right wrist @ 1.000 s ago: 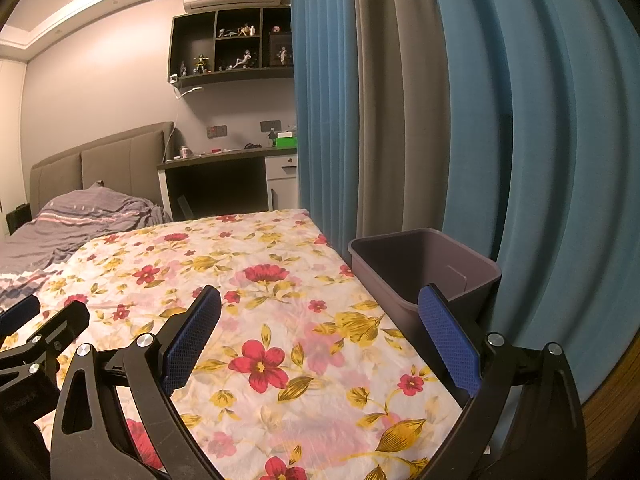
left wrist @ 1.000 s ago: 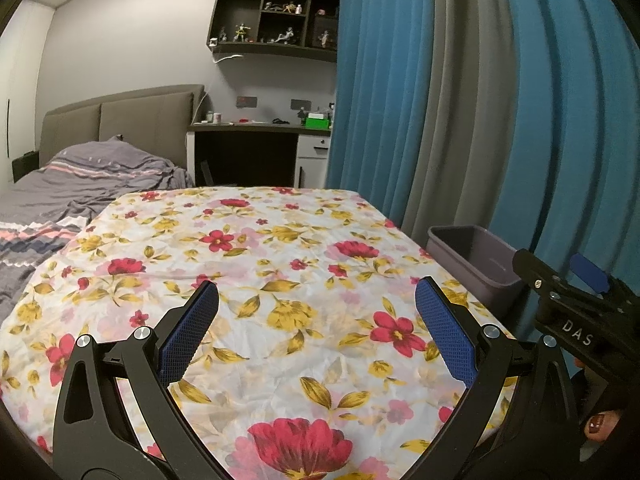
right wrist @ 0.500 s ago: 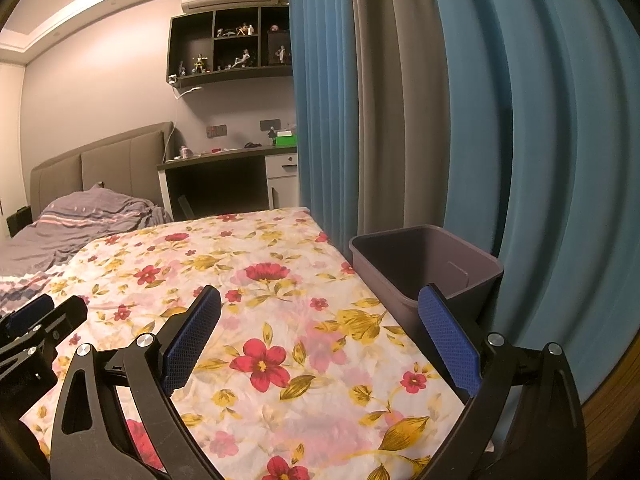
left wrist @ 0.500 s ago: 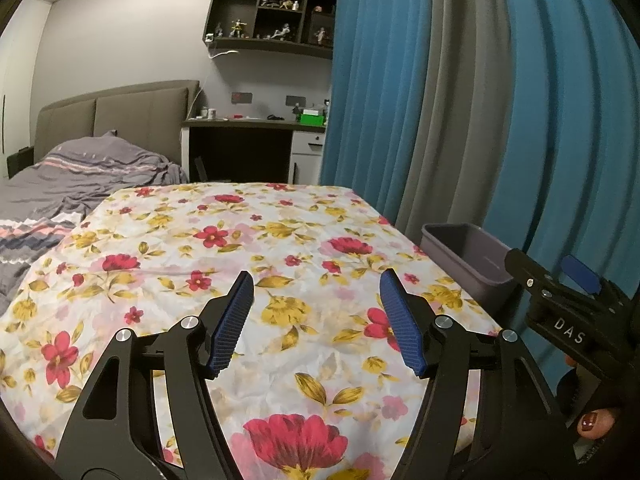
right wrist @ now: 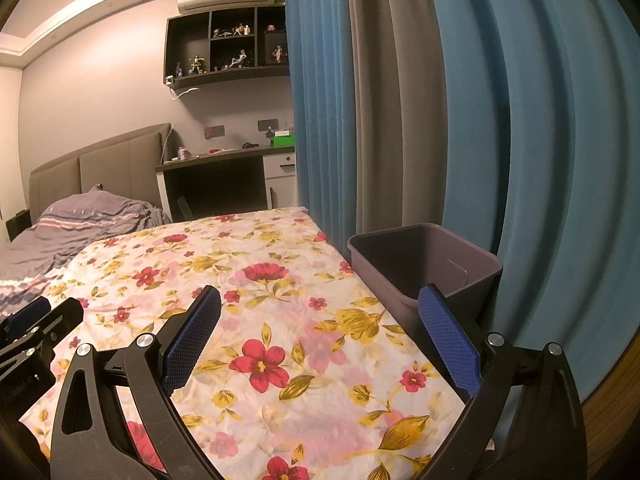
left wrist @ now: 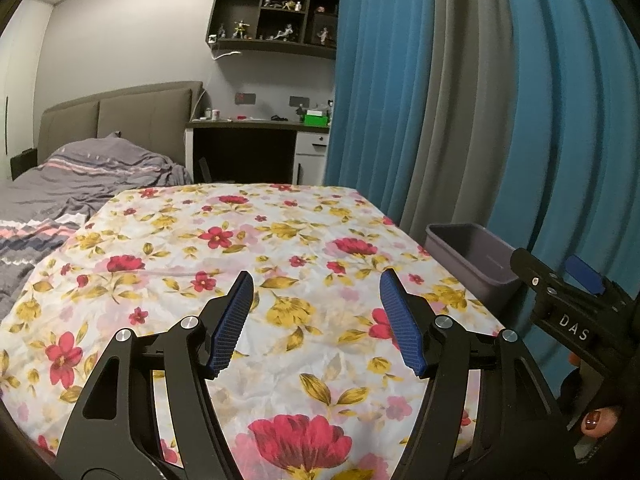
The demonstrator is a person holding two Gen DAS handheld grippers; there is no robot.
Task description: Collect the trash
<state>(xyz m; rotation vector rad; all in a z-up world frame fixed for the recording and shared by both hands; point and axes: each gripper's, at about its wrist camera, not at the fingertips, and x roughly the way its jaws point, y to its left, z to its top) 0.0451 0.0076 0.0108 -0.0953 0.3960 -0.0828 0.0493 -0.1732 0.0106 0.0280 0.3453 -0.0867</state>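
Left to right across the two wrist views. The bed with the grey quilt [left wrist: 80,176] lies at about ten o'clock, beyond the table edge. The flowered cloth [left wrist: 248,240] covers the whole working surface, and no wrapper, scrap or other piece of trash shows on it in either view. The left gripper [left wrist: 316,320] hovers above the cloth at six o'clock; its blue pads [left wrist: 232,324] stand apart with nothing between them, yet the gap is clearly narrower than a second ago, when they were spread wide, and about the same as half a second ago. The right gripper [right wrist: 320,336] also hangs over the cloth, pads spread wide and bare, unchanged over the same second. The grey bin [right wrist: 424,264], the place for collected trash, stands just beside the right-hand edge of the cloth at about two o'clock, against the blue curtain [right wrist: 540,140]; its visible inner wall is bare, and its floor is hidden. The partial closing on nothing reads as an idle squeeze, not a pick. In all likelihood the collecting is either finished or not yet begun here, with any remaining trash outside both views.
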